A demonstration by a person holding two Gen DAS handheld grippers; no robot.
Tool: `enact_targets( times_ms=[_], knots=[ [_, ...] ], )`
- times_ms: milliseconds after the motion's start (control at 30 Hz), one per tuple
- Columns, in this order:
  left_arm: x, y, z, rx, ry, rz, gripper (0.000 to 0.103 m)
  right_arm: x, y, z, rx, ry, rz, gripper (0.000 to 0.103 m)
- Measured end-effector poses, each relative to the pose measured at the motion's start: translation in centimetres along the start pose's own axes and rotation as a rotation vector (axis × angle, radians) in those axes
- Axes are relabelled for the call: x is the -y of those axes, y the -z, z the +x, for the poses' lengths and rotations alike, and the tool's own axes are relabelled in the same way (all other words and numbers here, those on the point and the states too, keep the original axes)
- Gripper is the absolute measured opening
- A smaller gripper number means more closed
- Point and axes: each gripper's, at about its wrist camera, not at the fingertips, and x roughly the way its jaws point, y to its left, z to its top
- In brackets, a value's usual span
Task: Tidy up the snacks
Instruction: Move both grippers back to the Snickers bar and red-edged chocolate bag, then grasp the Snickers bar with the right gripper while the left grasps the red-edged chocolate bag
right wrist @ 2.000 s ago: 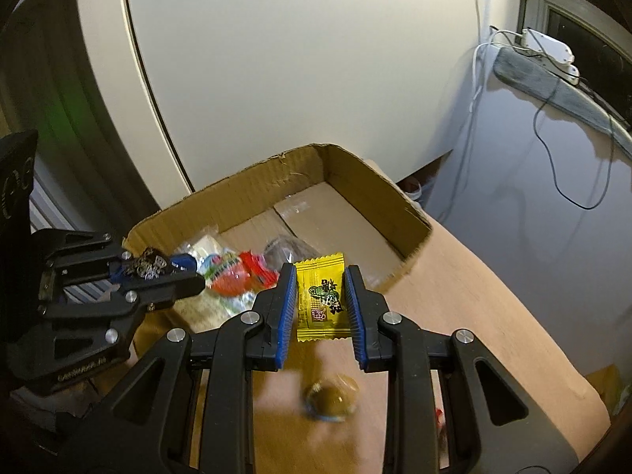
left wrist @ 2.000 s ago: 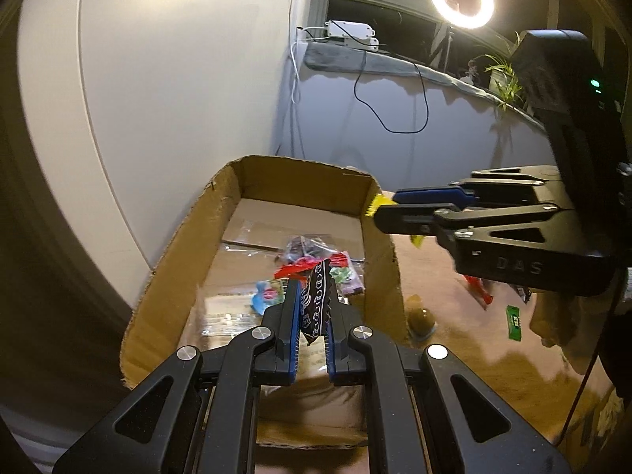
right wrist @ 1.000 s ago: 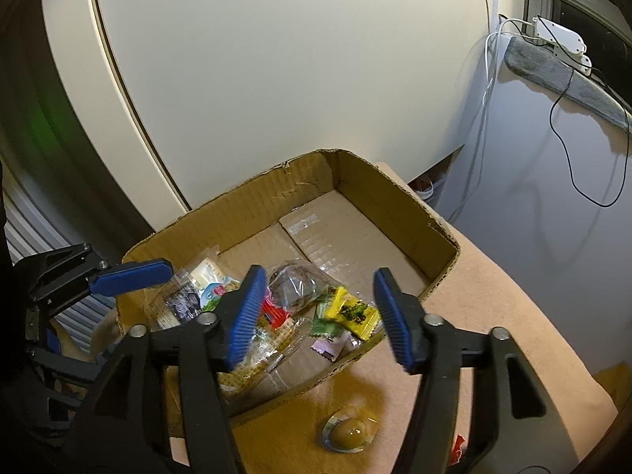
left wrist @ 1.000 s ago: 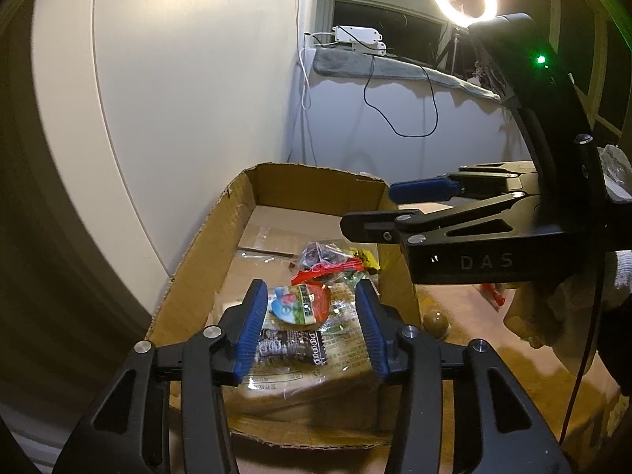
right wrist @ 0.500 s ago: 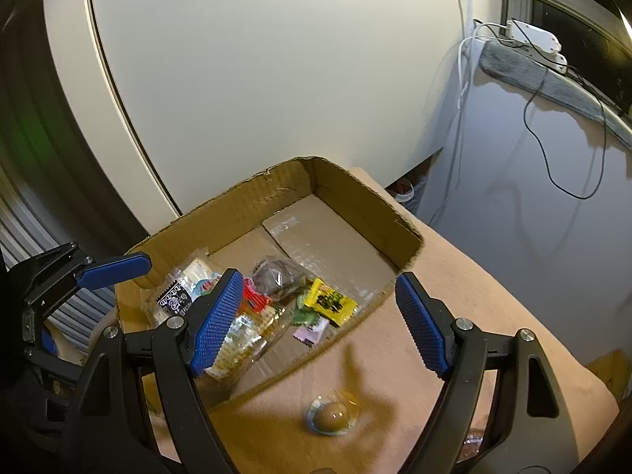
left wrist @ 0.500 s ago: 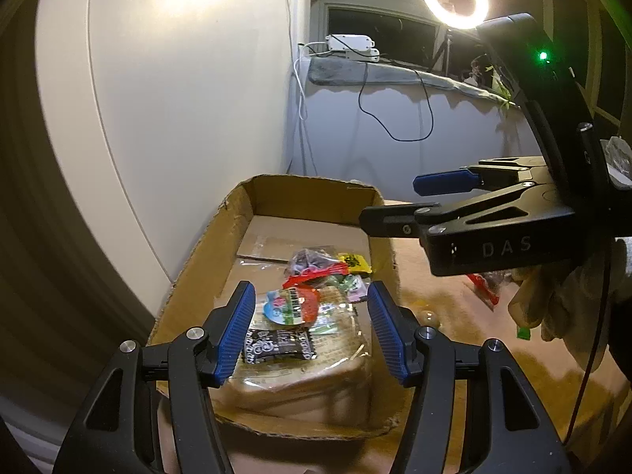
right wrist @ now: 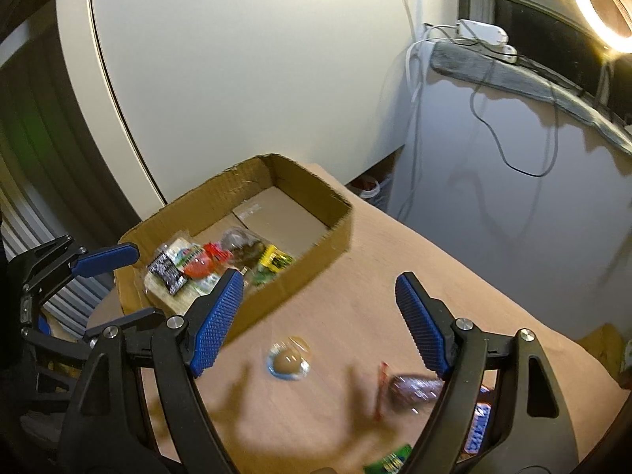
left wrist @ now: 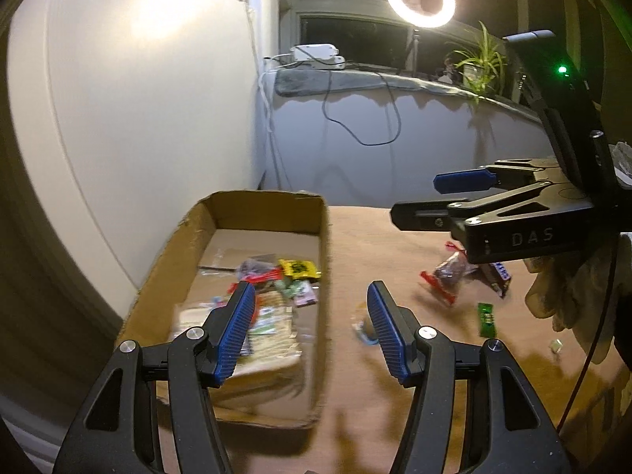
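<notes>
Snacks loose on tabletop (right wrist: 395, 276) right of cardboard box (right wrist: 339, 233): jelly cup (right wrist: 288, 359) nearest, light, slippery, crushable; pinch across rim. Left tool (left wrist: 310, 331), right tool (right wrist: 318, 320) both wide, empty.

Empty left claw (left wrist: 308, 328) beside snack-filled cardboard box (left wrist: 324, 237)

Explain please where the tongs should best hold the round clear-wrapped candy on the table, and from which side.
Probably from above, across the middle of the round candy. It lies alone on the table, apart from the cardboard box, so both sides are free. The right tongs stand open nearest it.
</notes>
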Motion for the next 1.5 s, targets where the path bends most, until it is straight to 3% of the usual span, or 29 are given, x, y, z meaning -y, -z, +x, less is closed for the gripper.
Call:
enact_targets(
  times_ms=[400, 767, 1100, 1233, 1500],
  knots=[
    [5.0, 0.4, 1.4, -0.038, 0.107, 0.044, 0.058, 6.6, 6.5, -6.3, -0.002, 0.114, 0.09, 0.082],
    [9.4, 0.6, 4.5, -0.102, 0.182, 0.093, 0.058, 12.3, 12.8, -7.6, -0.07, 0.167, 0.222, 0.082],
    [12.1, 0.0, 8.9, -0.174, 0.22, 0.151, 0.058, 12.2, 13.3, -4.8, -0.106, 0.111, 0.207, 0.081],
    [12.5, -0.3, 10.4, -0.199, 0.232, 0.155, 0.058, 12.1, 13.1, -3.4, -0.129, 0.09, 0.201, 0.071],
    [13.3, -0.8, 12.7, -0.239, 0.241, 0.186, 0.058, 12.1, 12.8, -1.1, -0.171, 0.071, 0.192, 0.061]
  ],
)
